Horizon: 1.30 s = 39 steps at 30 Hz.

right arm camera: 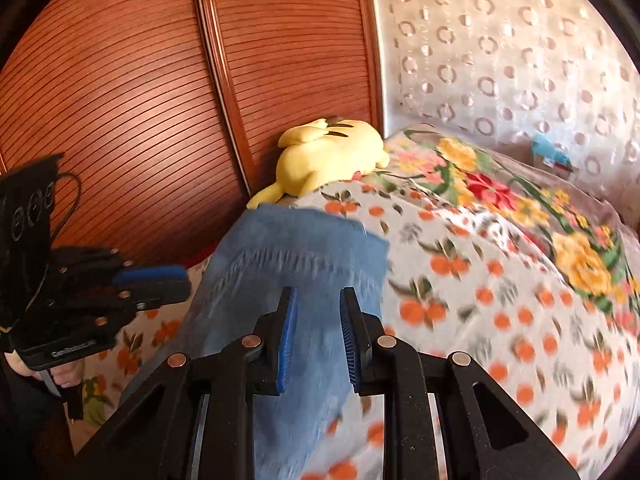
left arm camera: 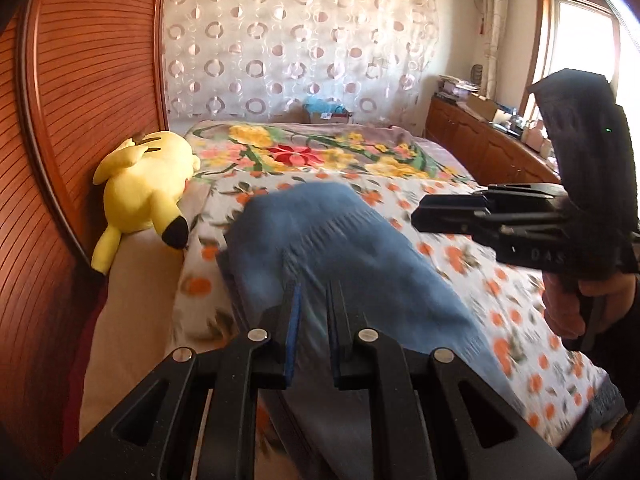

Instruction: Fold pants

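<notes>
Pants (left arm camera: 340,248): blue, lying centre frame on the floral bed cover (left arm camera: 500,300), blurry.
Left tool (left arm camera: 314,292): over pants, narrow gap, nothing seen pinched; released.
Right tool (right arm camera: 318,300): jaws apart over pants, not gripping.
Plush (left arm camera: 140,188): yellow, upper left, by headboard.

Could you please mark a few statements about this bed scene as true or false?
1. The pants are blue. True.
2. The plush toy is red. False: it is yellow.
3. The plush toy lies on top of the pants. False: it lies apart from them, by the wooden panel.
4. The bedsheet has an orange floral print. True.
5. The curtain is plain. False: it has a ring pattern.
</notes>
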### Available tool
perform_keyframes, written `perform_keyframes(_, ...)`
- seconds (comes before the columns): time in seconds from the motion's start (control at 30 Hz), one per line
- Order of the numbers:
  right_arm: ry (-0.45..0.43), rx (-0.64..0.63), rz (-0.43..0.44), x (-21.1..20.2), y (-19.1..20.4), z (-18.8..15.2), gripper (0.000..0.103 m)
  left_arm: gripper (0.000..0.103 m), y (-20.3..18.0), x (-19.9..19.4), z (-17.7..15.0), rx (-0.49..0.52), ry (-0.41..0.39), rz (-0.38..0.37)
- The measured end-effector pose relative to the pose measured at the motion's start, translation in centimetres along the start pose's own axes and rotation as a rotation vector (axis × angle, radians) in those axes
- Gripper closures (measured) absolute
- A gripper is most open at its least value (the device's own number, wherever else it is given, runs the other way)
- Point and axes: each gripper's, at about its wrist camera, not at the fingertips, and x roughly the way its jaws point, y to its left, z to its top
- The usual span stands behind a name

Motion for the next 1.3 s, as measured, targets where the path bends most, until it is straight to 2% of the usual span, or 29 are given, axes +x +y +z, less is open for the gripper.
perform_keyframes(0.13, 0.033, -0.019, 0.023, 4.0, -1.0, 2.0, 0.081, 0.09, 1.7, 3.4, 1.5, -0.006, 0.037, -0.009)
perform_keyframes(0.27, 0.105, -0.025, 0.024, 7.8, -2.6, 2.6, 0.081, 0.09, 3.0, 5.9, 1.3, -0.025, 0.093, -0.004)
perform_keyframes(0.5, 0.119, -0.028, 0.05, 10.8, -3.8, 3.1, 0.081, 0.09, 3.2, 7.9, 0.5, 0.008, 0.125, 0.004)
perform_keyframes(0.67, 0.109, -0.015, 0.061, 10.2, -4.0, 3.0, 0.078, 0.09, 3.3, 7.7, 0.2, -0.007, 0.113, -0.01)
perform_keyframes(0.73, 0.092, -0.01, 0.048, 9.4, -4.0, 2.8, 0.072, 0.09, 3.4, 7.6, 0.2, -0.014, 0.111, -0.014)
perform_keyframes(0.8, 0.069, -0.002, 0.01, 8.8, -4.1, 2.7, 0.058, 0.09, 3.4, 7.6, 0.1, -0.017, 0.109, -0.015)
perform_keyframes(0.83, 0.069, 0.007, 0.004, 8.8, -4.3, 2.6, 0.057, 0.09, 3.5, 7.6, 0.1, -0.019, 0.107, -0.017)
perform_keyframes(1.0, 0.12, 0.086, 0.068, 10.0, -5.9, 2.0, 0.047, 0.09, 3.7, 7.0, 0.3, -0.027, 0.103, -0.021)
perform_keyframes(1.1, 0.13, 0.128, 0.114, 10.4, -6.6, 2.2, 0.045, 0.09, 4.3, 5.3, 0.1, -0.054, 0.082, -0.008)
perform_keyframes(1.3, 0.152, 0.154, 0.196, 11.3, -7.6, 2.5, 0.04, 0.089, 5.9, 1.3, -3.4, -0.14, 0.086, -0.011)
